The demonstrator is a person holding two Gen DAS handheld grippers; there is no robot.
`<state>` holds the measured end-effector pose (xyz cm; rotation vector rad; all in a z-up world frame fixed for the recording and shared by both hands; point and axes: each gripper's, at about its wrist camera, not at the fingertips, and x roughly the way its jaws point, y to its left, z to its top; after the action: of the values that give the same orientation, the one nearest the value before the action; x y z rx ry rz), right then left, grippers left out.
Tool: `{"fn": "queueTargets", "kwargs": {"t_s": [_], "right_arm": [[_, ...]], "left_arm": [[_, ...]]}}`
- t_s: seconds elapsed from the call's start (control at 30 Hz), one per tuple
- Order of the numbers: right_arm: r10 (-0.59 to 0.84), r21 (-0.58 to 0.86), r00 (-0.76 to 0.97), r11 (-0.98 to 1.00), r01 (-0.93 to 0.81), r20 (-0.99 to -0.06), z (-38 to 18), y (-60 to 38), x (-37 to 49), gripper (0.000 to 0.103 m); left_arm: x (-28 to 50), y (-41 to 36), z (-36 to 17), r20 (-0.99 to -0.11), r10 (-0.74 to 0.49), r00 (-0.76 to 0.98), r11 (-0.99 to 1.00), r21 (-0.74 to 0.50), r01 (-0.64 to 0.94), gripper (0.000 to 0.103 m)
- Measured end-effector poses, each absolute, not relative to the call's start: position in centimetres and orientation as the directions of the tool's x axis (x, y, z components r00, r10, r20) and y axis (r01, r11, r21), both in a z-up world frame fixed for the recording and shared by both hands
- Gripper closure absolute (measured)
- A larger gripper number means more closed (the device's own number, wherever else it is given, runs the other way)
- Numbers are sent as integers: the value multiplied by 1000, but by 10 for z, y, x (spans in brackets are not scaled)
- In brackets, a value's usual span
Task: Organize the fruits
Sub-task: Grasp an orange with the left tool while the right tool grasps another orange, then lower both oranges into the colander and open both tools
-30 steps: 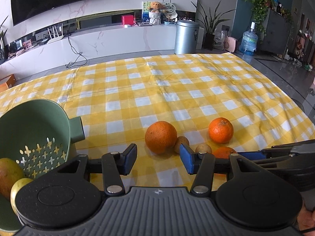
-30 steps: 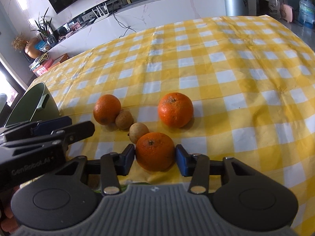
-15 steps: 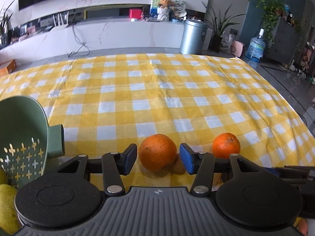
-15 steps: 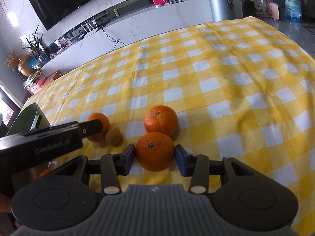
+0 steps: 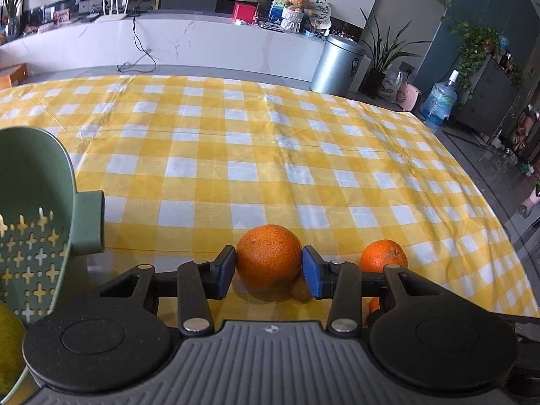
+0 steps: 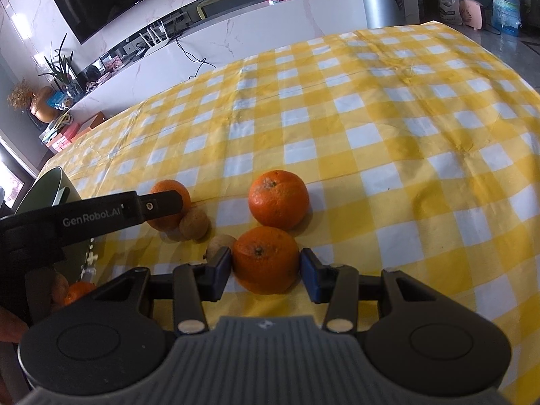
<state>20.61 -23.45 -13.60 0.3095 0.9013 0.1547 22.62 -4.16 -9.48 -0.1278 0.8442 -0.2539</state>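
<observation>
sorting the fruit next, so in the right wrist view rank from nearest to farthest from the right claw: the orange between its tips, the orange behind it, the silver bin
1. Orange between the tips of the right claw: nearest, pressed by both pads.
2. Orange behind it: just beyond, a little to the right, on the checked cloth.
3. Silver bin: farthest, on the floor past the table.

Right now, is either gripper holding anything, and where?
Each grips an orange by its sides: right gripper on the near one; left gripper, jaws closing, on another.

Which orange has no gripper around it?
The far orange, lying free on the cloth. The near orange sits between the right gripper's pads; the left-hand orange is between the closing left gripper's.
</observation>
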Motion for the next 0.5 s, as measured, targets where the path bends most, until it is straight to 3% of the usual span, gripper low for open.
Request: {"fn": "queueTargets", "kwargs": {"t_s": [0.17, 0.5], "right_arm": [[263, 319, 626, 948, -25, -734, -131, -232, 202, 61], [302, 302, 712, 944, -131, -634, -108, -225, 180, 62]], "left_arm": [[208, -47, -75, -694, -256, 673, 966, -153, 210, 55], [165, -27, -27, -627, -268, 731, 963, -179, 199, 55]]}}
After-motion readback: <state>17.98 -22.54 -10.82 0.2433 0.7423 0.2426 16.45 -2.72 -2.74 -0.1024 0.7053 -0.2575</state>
